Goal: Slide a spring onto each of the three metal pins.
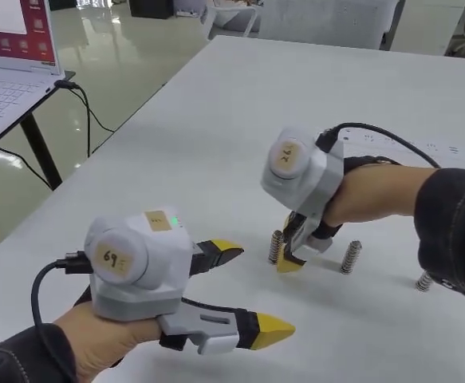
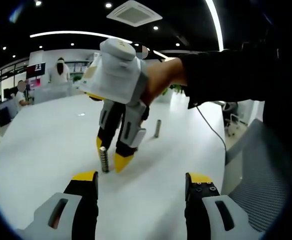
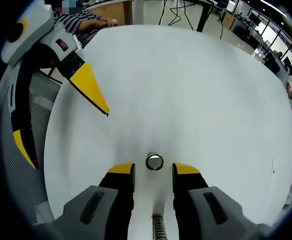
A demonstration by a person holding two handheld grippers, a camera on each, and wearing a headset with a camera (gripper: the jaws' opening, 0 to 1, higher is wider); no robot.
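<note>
The right hand-held gripper [image 1: 292,259] points down at the table [image 1: 216,144], jaws narrowly parted around a pin [image 3: 154,161]; whether they pinch it I cannot tell. The left hand-held gripper [image 1: 254,289] hovers at its 7 o'clock, jaws wide apart; upright springs [image 1: 350,257] stand at 3 o'clock.

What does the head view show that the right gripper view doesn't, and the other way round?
Head view: a laptop at far left and coiled springs standing near the right gripper. Right gripper view: a round metal end seen end-on between its parted jaws. Both: the white table and the open left gripper.
</note>
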